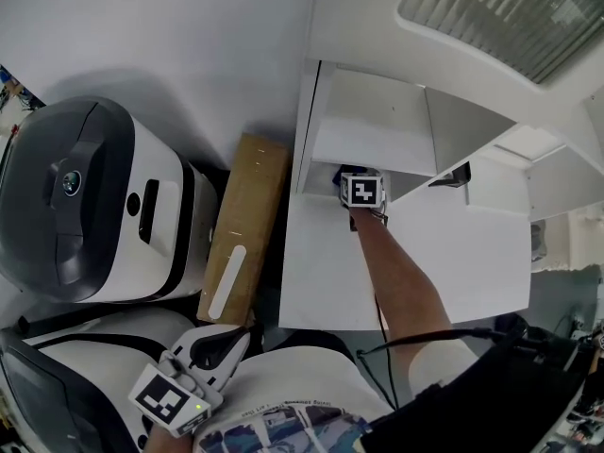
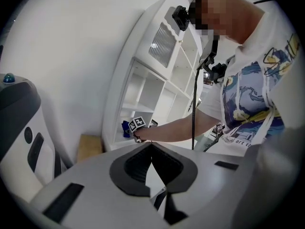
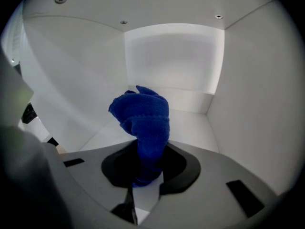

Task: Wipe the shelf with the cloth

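The blue cloth [image 3: 143, 116] is bunched up and sticks out of my right gripper [image 3: 145, 175], which is shut on its lower end. The gripper is inside a white shelf compartment [image 3: 190, 128], with the cloth just above the compartment floor. In the head view my right arm reaches into the shelf [image 1: 377, 125]; the marker cube [image 1: 363, 192] shows at the opening, with a bit of the cloth [image 1: 332, 179] beside it and the jaws hidden. My left gripper [image 1: 236, 340] hangs low near my body, shut and holding nothing [image 2: 151, 147]. From there the cloth [image 2: 125, 128] shows in a low compartment.
A large white and grey machine [image 1: 85, 206] stands left of the shelf, with a brown cardboard box [image 1: 241, 229] wedged between them. Another white and dark machine [image 1: 57, 376] sits at the bottom left. The compartment's side walls [image 3: 257, 104] are close around the right gripper.
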{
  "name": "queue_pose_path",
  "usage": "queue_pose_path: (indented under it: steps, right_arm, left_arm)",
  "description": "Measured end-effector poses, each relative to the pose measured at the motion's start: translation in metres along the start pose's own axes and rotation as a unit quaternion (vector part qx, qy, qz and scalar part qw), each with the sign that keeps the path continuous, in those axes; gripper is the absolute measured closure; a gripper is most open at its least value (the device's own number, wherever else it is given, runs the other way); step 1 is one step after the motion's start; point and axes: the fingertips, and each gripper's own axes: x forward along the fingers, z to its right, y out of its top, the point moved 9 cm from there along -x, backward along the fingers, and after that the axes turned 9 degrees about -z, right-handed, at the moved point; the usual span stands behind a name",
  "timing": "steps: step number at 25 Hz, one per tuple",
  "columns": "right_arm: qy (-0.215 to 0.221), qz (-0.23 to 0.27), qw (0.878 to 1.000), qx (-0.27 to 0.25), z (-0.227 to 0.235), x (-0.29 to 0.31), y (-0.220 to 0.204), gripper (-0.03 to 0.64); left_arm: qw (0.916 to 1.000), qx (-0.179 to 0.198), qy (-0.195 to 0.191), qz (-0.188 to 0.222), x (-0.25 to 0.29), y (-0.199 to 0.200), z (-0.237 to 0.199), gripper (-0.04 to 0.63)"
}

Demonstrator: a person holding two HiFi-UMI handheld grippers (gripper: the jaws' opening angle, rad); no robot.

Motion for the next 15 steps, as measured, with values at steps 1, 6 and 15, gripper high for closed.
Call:
queue_pose_path:
  steps: [1,6,15]
  right_arm:
    - [-0.010,-0.002,1.000,0.001,0.008,-0.002,-0.002,0.518]
    - [-0.041,-0.011,0.999,0.010,0.036,-0.005,-0.012,0.518]
    - [-0.041,0.031,0.998,0.028,0.022,-0.017,-0.016,0.517]
  left_arm:
    - [1.0000,0.001,-0.003,0.000,0.001,0.000,0.000,0.583]
    - [0.9998,-0.003,-0.015,-0.010,0.004,-0.001,0.004,0.583]
    - [0.9998,0.013,-0.009,-0.011,0.001,-0.006,0.000,0.583]
